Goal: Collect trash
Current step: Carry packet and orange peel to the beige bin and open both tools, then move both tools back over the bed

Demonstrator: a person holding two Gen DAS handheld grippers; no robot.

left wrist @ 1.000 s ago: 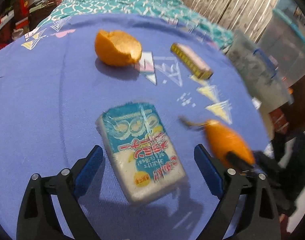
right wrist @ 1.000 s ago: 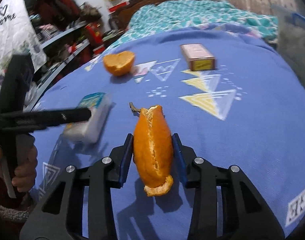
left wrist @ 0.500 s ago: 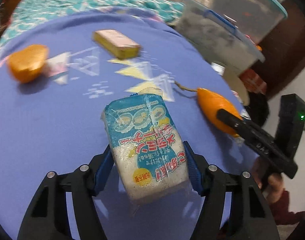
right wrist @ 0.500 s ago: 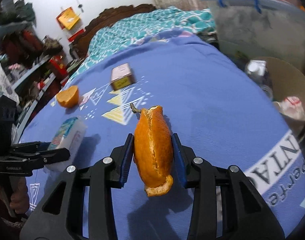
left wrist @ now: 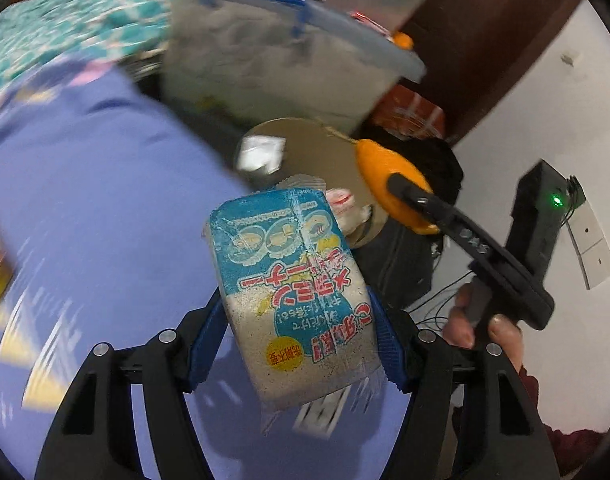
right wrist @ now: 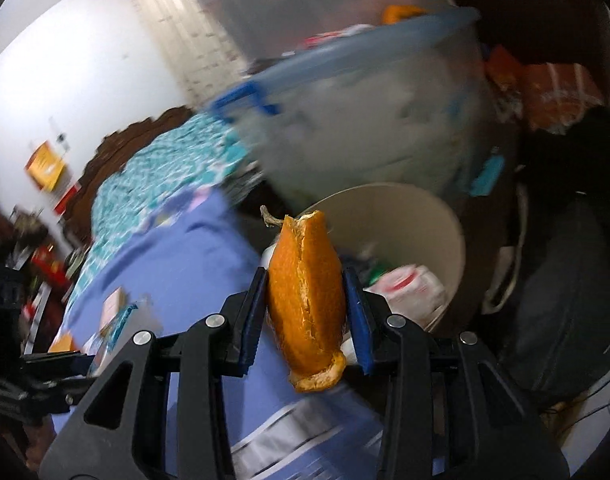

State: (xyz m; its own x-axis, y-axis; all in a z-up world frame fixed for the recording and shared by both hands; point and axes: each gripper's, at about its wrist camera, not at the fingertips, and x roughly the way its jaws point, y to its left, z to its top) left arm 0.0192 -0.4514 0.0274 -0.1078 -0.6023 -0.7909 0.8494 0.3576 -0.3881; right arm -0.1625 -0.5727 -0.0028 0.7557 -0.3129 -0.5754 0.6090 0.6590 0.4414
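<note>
My left gripper (left wrist: 295, 336) is shut on a blue and white snack packet (left wrist: 293, 284), held in the air over the edge of the purple bedspread (left wrist: 85, 200). My right gripper (right wrist: 305, 304) is shut on a piece of orange peel (right wrist: 307, 288) with a short stem. Just beyond both grippers stands a round beige trash bin (right wrist: 433, 216) with wrappers and cartons inside; the same trash bin (left wrist: 305, 140) shows behind the packet in the left wrist view. There the right gripper (left wrist: 401, 194) hangs with the orange peel (left wrist: 385, 176) by the bin's rim.
A large translucent storage box (right wrist: 365, 128) with a blue lid stands behind the bin. A dark bag (right wrist: 565, 300) lies to the bin's right. A small box (right wrist: 113, 306) and another peel (right wrist: 63, 342) lie on the bed. A person's hand (left wrist: 481, 320) grips the right handle.
Both grippers have swung from over the bed to the bin beside it. The left gripper closed on the packet and lifted it off the bedspread. The right kept hold of the peel.
</note>
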